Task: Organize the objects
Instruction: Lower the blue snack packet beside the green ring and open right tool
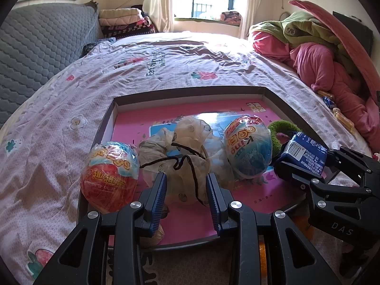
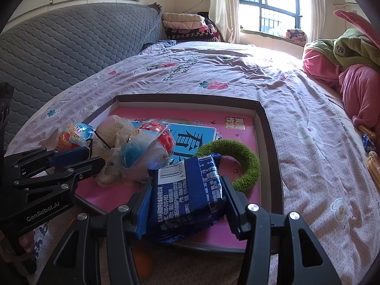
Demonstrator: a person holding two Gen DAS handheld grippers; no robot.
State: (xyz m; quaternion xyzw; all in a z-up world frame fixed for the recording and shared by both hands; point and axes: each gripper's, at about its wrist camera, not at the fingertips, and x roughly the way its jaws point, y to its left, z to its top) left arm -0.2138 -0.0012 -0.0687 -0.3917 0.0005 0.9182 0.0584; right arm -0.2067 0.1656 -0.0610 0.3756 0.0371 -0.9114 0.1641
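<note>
So the right gripper (image 2: 187,190) is clamped on the blue snack packet (image 2: 190,190) over the tray (image 2: 268,128); left gripper (image 1: 186,190) pinches the plastic bag (image 1: 182,156). I'd lower the packet flat, clear of the green ring (image 2: 244,166) just ahead.

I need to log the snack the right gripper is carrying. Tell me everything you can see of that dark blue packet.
The dark blue foil snack packet is a flat, crinkly, glossy pouch with white small print and a white barcode panel near its far end. The right gripper clamps it by its two long edges, printed back facing up, tilted down toward the shallow grey-rimmed box lid with the pink lining. Its far end overlaps the fuzzy green ring; contact there is unclear.
</note>
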